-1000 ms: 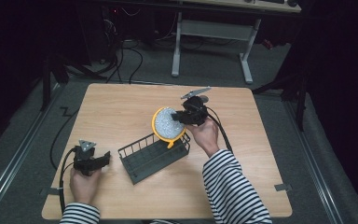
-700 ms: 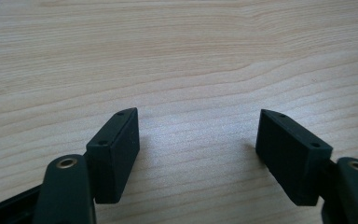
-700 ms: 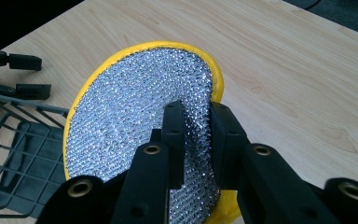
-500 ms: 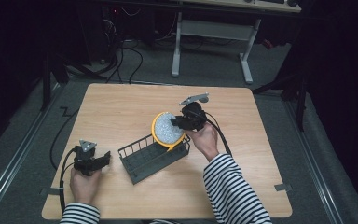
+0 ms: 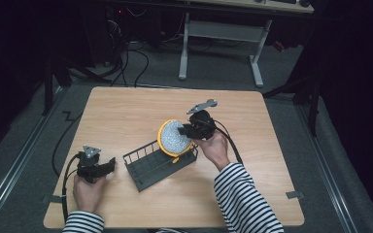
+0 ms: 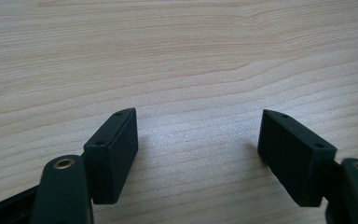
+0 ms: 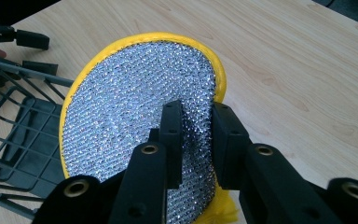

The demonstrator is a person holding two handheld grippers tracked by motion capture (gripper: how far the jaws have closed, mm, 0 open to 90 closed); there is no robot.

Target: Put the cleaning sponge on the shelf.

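The right gripper (image 5: 188, 130) pinches the edge of a round yellow-rimmed scouring pad (image 5: 174, 137), its jaws pressed together on the silvery mesh so the pad stands on edge rather than flopping; held this way, the pad hangs over the near end of the dark wire basket (image 5: 151, 165), probably so it can slide in upright between the wires; the left gripper (image 5: 108, 166) rests on the wooden table (image 5: 126, 111) well apart from the basket, jaws spread and empty, apparently waiting aside.
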